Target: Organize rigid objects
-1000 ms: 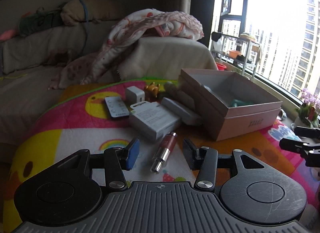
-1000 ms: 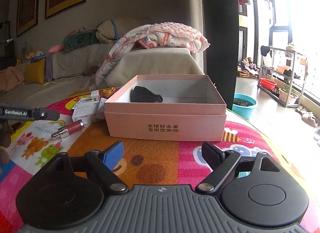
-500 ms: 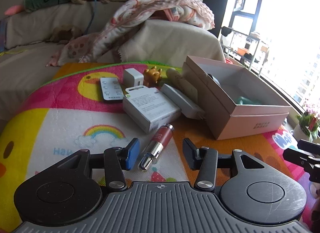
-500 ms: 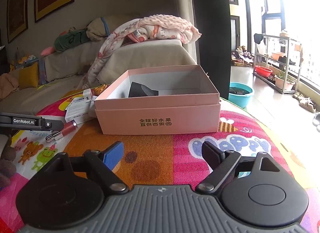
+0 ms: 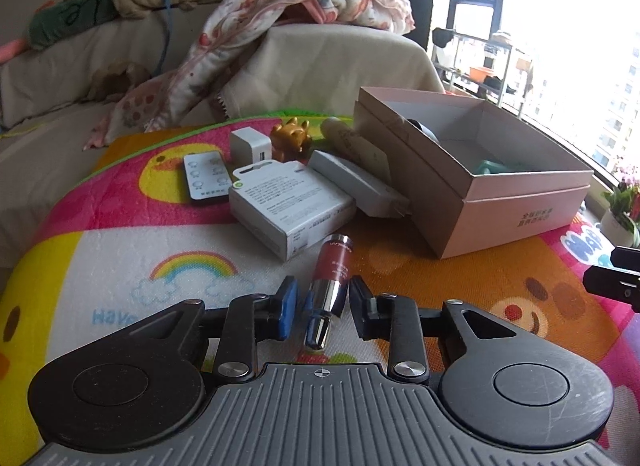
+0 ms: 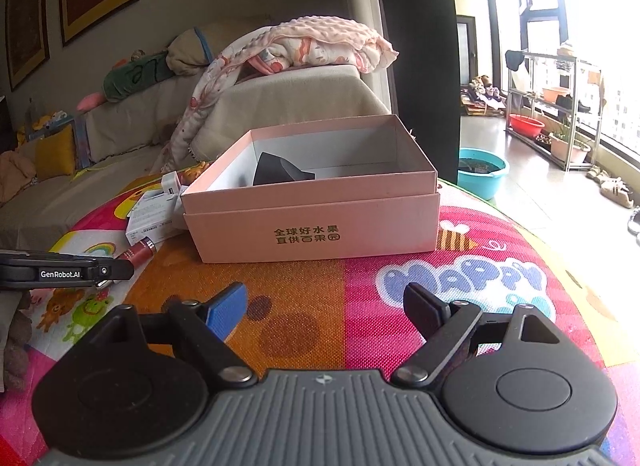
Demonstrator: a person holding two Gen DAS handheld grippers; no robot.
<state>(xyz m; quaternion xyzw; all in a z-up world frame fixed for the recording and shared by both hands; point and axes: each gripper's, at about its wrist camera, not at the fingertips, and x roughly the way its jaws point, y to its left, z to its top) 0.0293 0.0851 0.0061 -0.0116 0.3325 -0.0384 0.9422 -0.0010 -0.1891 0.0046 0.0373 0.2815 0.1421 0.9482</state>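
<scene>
The L claw (image 5: pixel 322 304) is seen part open, its jaws set either side of the silver end of the red tube (image 5: pixel 330 290), w/ slight gaps both sides, nothing gripped; the tube lies on the play mat (image 5: pixel 120 250). The pink box (image 5: pixel 492 193) sits at approx 1 o'clock from the tube, the white carton (image 5: pixel 288 205) at 11. The R claw (image 6: pixel 326 308) is held wide open, nothing held, the pink box at its 12 o'clock.
</scene>
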